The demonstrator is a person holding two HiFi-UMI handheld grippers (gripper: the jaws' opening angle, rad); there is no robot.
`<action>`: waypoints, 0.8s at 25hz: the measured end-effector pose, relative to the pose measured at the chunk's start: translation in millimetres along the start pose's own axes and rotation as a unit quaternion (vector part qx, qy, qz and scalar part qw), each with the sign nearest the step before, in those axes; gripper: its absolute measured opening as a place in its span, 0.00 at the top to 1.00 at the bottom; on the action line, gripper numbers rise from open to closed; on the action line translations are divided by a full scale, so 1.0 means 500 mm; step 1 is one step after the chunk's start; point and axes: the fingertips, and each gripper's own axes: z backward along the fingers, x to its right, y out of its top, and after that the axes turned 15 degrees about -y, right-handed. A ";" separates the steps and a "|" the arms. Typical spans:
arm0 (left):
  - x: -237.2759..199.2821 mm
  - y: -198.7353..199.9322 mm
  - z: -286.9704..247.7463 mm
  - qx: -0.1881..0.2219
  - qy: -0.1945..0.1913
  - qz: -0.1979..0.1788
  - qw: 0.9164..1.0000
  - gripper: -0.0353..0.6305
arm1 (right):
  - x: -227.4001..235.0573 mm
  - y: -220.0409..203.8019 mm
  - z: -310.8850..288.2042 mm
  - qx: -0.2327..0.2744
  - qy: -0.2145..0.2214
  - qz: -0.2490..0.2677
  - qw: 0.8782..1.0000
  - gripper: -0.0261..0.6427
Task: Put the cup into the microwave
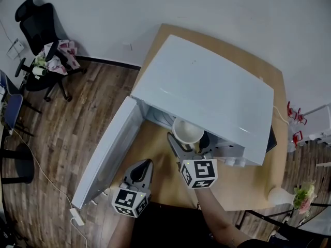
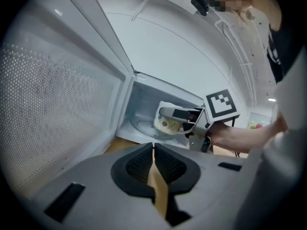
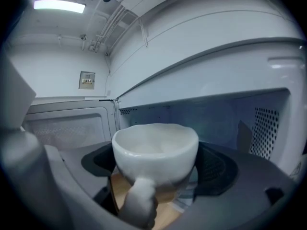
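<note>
A white cup point(image 1: 187, 130) with a handle is held upright at the mouth of the white microwave point(image 1: 207, 92), whose door point(image 1: 106, 151) hangs open to the left. My right gripper point(image 1: 187, 144) is shut on the cup point(image 3: 156, 152), its handle pointing back at the camera. In the left gripper view the cup point(image 2: 168, 122) hangs over the glass turntable point(image 2: 144, 128) inside the cavity. My left gripper point(image 1: 140, 170) hovers lower left, in front of the open door, its jaws closed together on nothing point(image 2: 152, 150).
The microwave stands on a wooden table point(image 1: 253, 190). A white bottle-like object point(image 1: 282, 195) and flowers point(image 1: 305, 195) lie at the table's right edge. An office chair point(image 1: 44, 40) with clutter stands on the wood floor at far left. A cable with a plug point(image 1: 77, 218) runs by the door.
</note>
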 end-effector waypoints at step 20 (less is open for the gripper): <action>-0.006 -0.027 0.006 0.004 0.016 0.015 1.000 0.93 | 0.001 -0.014 -0.122 0.041 -0.005 0.066 0.997 0.29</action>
